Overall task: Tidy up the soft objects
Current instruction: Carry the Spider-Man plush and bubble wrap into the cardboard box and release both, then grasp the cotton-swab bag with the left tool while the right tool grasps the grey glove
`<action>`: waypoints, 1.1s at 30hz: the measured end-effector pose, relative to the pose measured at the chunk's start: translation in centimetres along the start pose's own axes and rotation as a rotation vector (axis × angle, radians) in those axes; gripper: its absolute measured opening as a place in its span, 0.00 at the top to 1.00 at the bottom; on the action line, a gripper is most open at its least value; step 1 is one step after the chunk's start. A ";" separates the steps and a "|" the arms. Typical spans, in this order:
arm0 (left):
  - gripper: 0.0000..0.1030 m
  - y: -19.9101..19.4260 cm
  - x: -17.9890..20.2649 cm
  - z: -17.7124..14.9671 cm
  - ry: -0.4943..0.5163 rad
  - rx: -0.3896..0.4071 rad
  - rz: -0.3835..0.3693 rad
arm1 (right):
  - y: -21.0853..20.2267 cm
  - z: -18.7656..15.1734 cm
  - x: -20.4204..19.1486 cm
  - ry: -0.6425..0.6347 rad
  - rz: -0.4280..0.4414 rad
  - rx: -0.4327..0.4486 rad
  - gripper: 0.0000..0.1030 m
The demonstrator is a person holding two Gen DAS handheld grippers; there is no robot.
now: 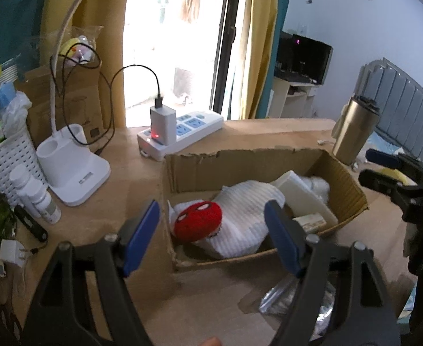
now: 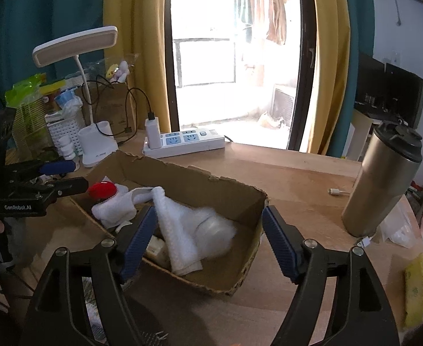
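Observation:
An open cardboard box (image 1: 199, 173) (image 2: 197, 187) lies on the wooden desk. Inside it are a red plush ball with white eyes (image 1: 198, 222) (image 2: 101, 190), a white knitted cloth (image 1: 246, 210) (image 2: 176, 230) and a white foam block (image 1: 300, 190). My left gripper (image 1: 211, 210) (image 2: 67, 176) hovers open over the box's near left corner, above the red ball, holding nothing. My right gripper (image 2: 208, 216) (image 1: 375, 167) stands open over the box's other end, above the white cloth, also with nothing in it. A yellow sponge (image 2: 419, 288) lies at the desk's right edge.
Behind the box are a white power strip (image 1: 182, 132) with a charger and a white lamp base (image 1: 73, 170). A white basket (image 1: 6, 155) and small bottles (image 1: 35, 196) crowd the left. A steel tumbler (image 2: 384, 184) stands to the right. A foil bag (image 1: 292, 297) lies near the front.

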State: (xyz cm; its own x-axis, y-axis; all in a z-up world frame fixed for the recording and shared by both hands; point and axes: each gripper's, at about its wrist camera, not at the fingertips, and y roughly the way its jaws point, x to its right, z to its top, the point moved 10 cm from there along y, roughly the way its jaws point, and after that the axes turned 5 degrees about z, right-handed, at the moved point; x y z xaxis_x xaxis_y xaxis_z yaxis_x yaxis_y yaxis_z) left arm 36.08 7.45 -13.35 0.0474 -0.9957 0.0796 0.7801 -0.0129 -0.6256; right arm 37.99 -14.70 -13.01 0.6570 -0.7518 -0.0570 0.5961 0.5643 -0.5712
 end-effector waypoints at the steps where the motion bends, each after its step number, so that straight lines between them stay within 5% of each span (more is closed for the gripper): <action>1: 0.25 -0.3 0.0 0.0 -0.002 0.004 -0.002 | -0.2 -0.1 -0.1 -0.001 -0.003 -0.001 0.24; 33: 0.24 -8.1 3.7 -4.0 0.005 0.050 -0.102 | -6.5 -3.4 -4.0 -0.007 -0.018 0.001 0.24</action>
State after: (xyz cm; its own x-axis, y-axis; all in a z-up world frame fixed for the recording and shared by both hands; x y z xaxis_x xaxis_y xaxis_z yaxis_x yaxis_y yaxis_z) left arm 27.48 3.48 -11.08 -0.0370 -0.9899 0.1368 0.8109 -0.1097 -0.5748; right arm 29.95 -16.48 -11.87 0.6495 -0.7593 -0.0409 0.6083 0.5512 -0.5711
